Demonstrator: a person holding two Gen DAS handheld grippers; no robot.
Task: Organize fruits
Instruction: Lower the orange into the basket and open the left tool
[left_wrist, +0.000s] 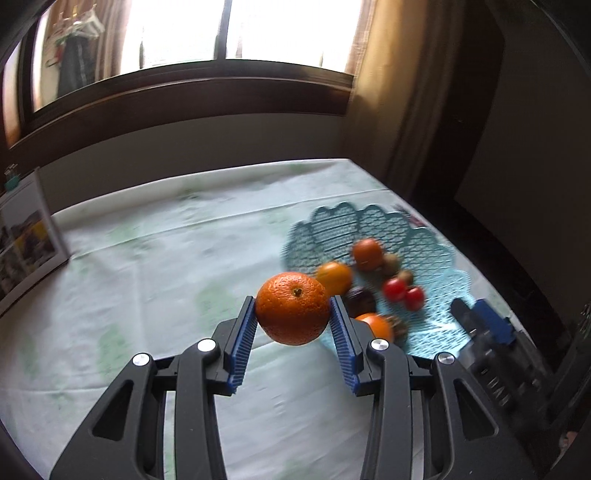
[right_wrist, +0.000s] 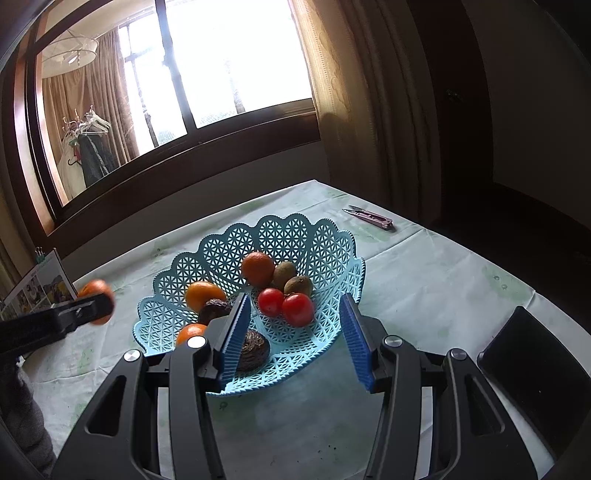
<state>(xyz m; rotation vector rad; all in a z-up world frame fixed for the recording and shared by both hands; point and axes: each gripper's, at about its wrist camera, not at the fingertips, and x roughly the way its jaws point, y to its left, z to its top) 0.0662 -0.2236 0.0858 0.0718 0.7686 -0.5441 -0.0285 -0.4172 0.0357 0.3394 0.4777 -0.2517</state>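
My left gripper (left_wrist: 293, 314) is shut on a large orange (left_wrist: 293, 308) and holds it above the table, left of the blue lattice basket (left_wrist: 436, 251). The same orange (right_wrist: 96, 290) and left gripper show at the left in the right wrist view. The basket (right_wrist: 325, 243) holds oranges (right_wrist: 258, 269), two red tomatoes (right_wrist: 297, 308), kiwis (right_wrist: 298, 285) and dark fruits (right_wrist: 253, 350). My right gripper (right_wrist: 295, 334) is open and empty over the basket's near rim; it also shows at the right in the left wrist view (left_wrist: 480, 321).
The table wears a pale green cloth (right_wrist: 424, 280). Small pink snips (right_wrist: 369, 218) lie at the far right corner. A photo calendar (left_wrist: 26, 243) stands at the left edge. A black flat object (right_wrist: 535, 373) lies near right. A window and curtains are behind.
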